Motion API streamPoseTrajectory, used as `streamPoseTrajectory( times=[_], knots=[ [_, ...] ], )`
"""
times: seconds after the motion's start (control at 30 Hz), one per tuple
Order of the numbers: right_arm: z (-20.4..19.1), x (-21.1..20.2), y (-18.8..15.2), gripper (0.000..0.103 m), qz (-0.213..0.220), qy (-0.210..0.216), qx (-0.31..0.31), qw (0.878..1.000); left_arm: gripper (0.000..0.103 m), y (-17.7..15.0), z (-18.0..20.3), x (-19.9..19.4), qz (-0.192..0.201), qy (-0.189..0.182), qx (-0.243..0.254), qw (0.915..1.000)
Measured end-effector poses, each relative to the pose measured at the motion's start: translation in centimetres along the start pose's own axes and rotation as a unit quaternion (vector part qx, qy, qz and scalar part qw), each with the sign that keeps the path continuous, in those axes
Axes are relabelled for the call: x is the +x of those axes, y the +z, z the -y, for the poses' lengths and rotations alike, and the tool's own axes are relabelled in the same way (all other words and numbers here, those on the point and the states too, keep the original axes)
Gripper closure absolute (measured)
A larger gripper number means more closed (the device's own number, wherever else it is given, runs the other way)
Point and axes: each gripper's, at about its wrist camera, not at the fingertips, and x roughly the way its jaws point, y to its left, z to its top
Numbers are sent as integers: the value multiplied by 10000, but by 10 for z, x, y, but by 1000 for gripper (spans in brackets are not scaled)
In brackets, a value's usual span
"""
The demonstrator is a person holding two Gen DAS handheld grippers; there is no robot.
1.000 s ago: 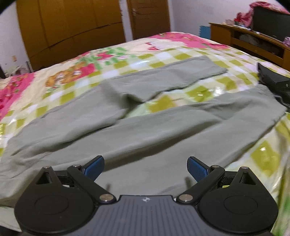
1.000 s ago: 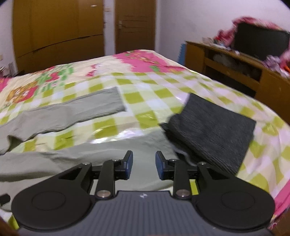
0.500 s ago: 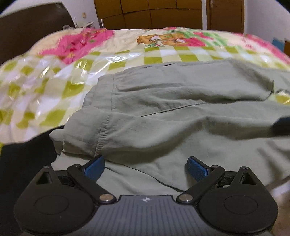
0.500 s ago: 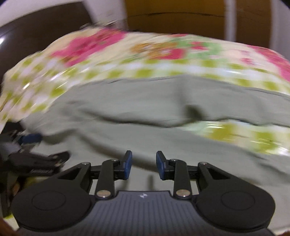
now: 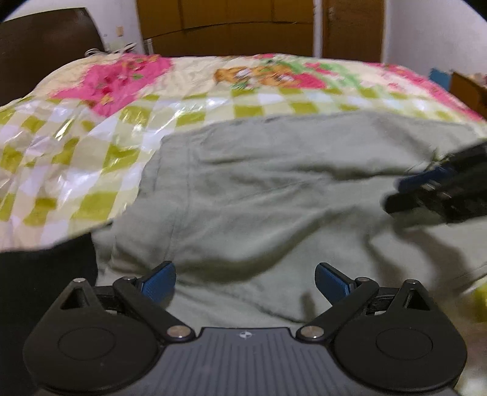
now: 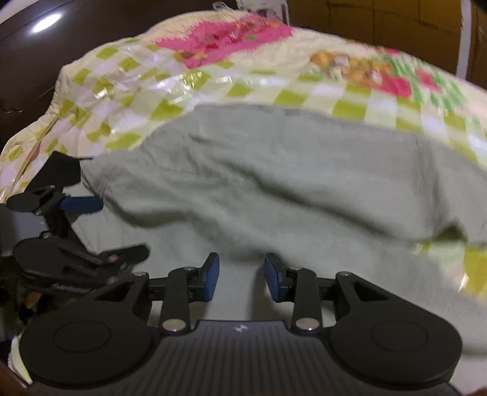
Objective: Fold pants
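Observation:
Grey-green pants (image 5: 258, 189) lie spread on the checked bedsheet (image 5: 76, 146), waistband end toward the left. My left gripper (image 5: 245, 274) hovers low over the near waist corner, open wide, with nothing between its blue pads (image 5: 158, 280). In the right wrist view the same pants (image 6: 274, 170) fill the middle. My right gripper (image 6: 242, 271) sits just above the cloth; its jaws are opening, a narrow gap with nothing pinched. Each gripper shows in the other's view: the right gripper (image 5: 401, 192) at the right edge, the left gripper (image 6: 121, 227) at the left edge.
A dark headboard (image 5: 45, 45) stands behind the bed at the upper left. A wooden wardrobe (image 5: 228, 27) and a door (image 5: 350, 27) line the far wall. A dark area (image 5: 45, 274) drops away off the bed's near left edge.
Both views have swung from the trouser legs to the waist end. The folded dark garment has left the right wrist view. The right gripper's jaws stand slightly wider.

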Motion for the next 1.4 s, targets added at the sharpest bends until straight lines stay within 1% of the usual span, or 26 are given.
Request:
streamPoseTrajectory(
  times=[0.1,0.17,0.23,0.27,0.3,0.37,0.43,0.5,0.6,0.63,0.7,0.77,0.83,0.9,0.93,0.97,1.0,1.03,1.07,1.13,1.2,1.3,1.4],
  knots=[
    [16,0,24,63,125,-15,-339,9993,0,23,-9,-11,167,-41,213,9996],
    [29,5,43,62,190,-94,-588,9980,0,44,-17,-8,303,-29,335,9990],
    [44,18,61,58,182,-119,-840,9962,0,69,-24,8,424,95,450,9980],
    [53,26,70,54,119,-127,-893,9959,0,80,-27,19,462,188,529,9974],
    [62,35,79,53,73,-169,-902,9958,0,91,-31,32,465,266,623,9966],
    [81,52,95,53,-10,-315,-981,9947,0,110,-40,65,291,332,786,9959],
    [99,67,108,53,-119,-392,-1104,9930,0,126,-50,94,44,265,891,9957],
    [118,81,118,53,-271,-359,-1146,9924,0,139,-63,116,-136,209,865,9959],
    [143,100,131,53,-412,-285,-1149,9921,0,155,-83,141,-291,162,718,9969],
    [150,105,132,53,-449,-238,-1160,9919,0,157,-90,149,-373,103,626,9973],
    [160,118,133,53,-701,-111,-1158,9907,0,162,-98,166,-598,13,505,9969],
    [164,128,125,52,-900,-20,-1258,9880,0,162,-98,182,-819,130,597,9948],
    [166,132,121,52,-885,25,-1196,9889,0,161,-98,193,-931,170,564,9939],
    [168,133,121,54,-895,21,-1064,9903,17,161,-99,194,-933,58,369,9949],
    [166,132,121,57,-911,-11,-1052,9903,39,162,-100,193,-937,-65,211,9954],
    [163,132,121,70,-955,-30,-1080,9895,56,163,-100,191,-918,-88,107,9957],
    [161,132,123,89,-1017,-16,-1085,9889,60,165,-99,189,-894,-78,99,9959],
    [158,131,125,96,-1069,-3,-1078,9884,65,166,-95,186,-872,-49,159,9961],
    [155,130,126,101,-1088,-44,-1099,9880,68,167,-90,183,-841,-1,235,9962],
    [150,125,128,102,-1070,-103,-1101,9881,71,169,-82,175,-736,99,400,9964],
    [147,114,131,103,-930,-92,-1010,9905,71,172,-79,161,-564,93,477,9972],
    [139,88,135,103,-661,33,-968,9931,72,175,-81,127,-249,-68,398,9989],
    [127,59,136,103,-465,121,-1204,9916,73,172,-83,83,85,-409,293,9987]
  ],
)
